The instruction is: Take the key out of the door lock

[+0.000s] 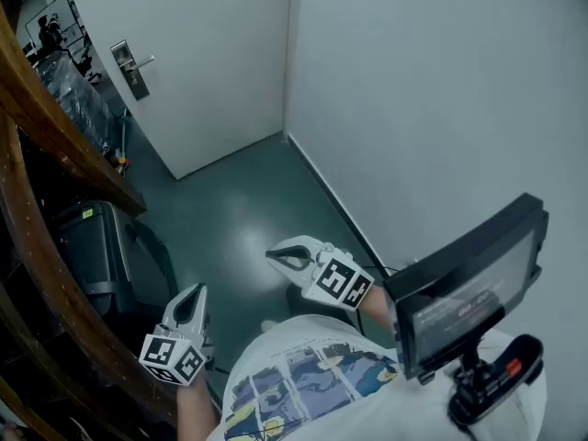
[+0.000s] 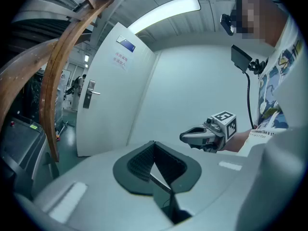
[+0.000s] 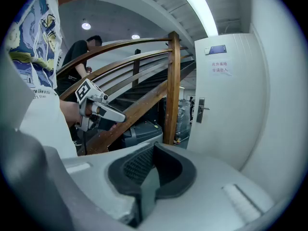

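Note:
The white door stands far ahead at the upper left, with a metal lock plate and lever handle on it. The lock plate also shows in the left gripper view and in the right gripper view. No key can be made out at this distance. My left gripper is low at the left, shut and empty, well short of the door. My right gripper is held in front of my body, also shut and empty. In their own views the left gripper and the right gripper have their jaws closed on nothing.
A curved wooden stair rail runs down the left side, with a dark machine under it. A white wall closes the right side. Green floor leads to the door. A monitor hangs at my chest. Another person stands behind.

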`<state>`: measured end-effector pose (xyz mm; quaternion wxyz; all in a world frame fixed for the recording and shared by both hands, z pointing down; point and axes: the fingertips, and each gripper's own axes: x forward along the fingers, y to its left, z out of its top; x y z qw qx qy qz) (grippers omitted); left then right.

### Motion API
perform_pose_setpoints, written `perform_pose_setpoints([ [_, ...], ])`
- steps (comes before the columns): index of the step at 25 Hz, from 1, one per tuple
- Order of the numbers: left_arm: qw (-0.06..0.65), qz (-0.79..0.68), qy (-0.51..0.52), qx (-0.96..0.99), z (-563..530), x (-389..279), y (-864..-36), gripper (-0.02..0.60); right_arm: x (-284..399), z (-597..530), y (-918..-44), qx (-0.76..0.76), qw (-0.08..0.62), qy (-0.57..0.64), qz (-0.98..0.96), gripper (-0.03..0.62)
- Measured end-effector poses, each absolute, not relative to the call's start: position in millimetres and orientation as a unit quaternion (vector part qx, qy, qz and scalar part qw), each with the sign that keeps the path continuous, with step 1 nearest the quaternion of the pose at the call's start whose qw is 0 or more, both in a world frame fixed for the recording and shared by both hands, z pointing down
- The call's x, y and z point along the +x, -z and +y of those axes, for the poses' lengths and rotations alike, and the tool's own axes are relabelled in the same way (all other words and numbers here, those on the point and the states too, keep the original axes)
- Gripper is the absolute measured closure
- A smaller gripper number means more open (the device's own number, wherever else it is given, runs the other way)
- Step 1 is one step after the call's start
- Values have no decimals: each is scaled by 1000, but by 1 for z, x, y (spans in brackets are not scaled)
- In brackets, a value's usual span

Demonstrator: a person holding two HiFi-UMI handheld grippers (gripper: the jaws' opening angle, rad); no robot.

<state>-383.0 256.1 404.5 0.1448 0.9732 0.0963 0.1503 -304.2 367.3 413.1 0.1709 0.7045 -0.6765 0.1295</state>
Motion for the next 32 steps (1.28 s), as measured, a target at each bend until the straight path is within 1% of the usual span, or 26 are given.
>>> perform_pose_setpoints([
  [10,145,90,-166,971,248,-388,-413,577,-312,347,-417,692,163,-135,-690,591],
  [17,154,86,-173,969,241,-373,-420,577,-291,342,-432,701,180,-155,-672,591],
  [25,150,67,-172,971,225,-330,-414,577,-250,324,-430,679,178,-139,-698,576],
  [32,143,52,-173,973,193,-249,-412,577,-171,296,-426,680,185,-123,-699,568],
])
